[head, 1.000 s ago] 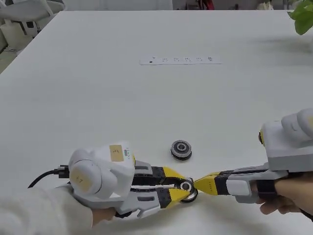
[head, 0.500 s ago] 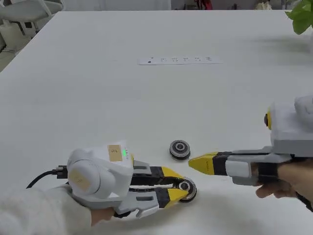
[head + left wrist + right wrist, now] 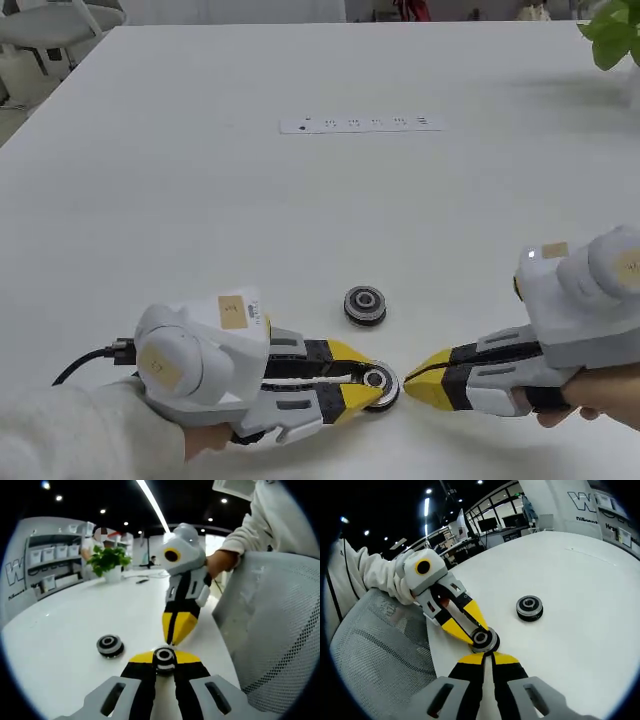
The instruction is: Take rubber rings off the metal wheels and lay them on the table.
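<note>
The left gripper [image 3: 370,386] pinches a metal wheel [image 3: 164,658] flat on the table [image 3: 300,220]; the right gripper [image 3: 410,376], jaws pressed together, points at its rubber ring [image 3: 493,643] from the opposite side, tips touching or just short. A second wheel [image 3: 365,304] lies just beyond.

Head view looks steeply down over the table [image 3: 300,220] from its near edge; each gripper view sits low and close, facing the other: right gripper [image 3: 176,639], left gripper [image 3: 481,636]; all share the metal wheel [image 3: 378,380] at lower centre.
</note>
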The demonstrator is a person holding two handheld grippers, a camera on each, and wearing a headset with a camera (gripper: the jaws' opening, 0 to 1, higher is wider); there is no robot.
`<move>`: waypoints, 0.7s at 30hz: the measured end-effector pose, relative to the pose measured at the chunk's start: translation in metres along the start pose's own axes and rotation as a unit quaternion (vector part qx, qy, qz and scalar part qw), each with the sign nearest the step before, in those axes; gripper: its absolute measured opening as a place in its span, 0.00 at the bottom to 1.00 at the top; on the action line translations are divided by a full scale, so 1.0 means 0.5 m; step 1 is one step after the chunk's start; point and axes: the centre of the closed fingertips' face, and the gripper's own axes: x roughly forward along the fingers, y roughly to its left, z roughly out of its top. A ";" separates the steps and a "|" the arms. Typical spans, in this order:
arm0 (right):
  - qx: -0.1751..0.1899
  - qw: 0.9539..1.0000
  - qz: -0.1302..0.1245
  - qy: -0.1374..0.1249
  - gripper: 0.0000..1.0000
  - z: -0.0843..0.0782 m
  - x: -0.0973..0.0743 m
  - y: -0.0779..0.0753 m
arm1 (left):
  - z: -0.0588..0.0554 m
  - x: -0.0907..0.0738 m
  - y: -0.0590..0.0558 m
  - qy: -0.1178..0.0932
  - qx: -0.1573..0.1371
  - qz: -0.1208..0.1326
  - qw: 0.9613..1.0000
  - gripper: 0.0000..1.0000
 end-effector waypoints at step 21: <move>-0.117 0.993 -0.008 0.007 0.18 0.004 0.018 0.009 | -0.001 0.001 0.001 0.000 -0.002 0.000 1.000 0.14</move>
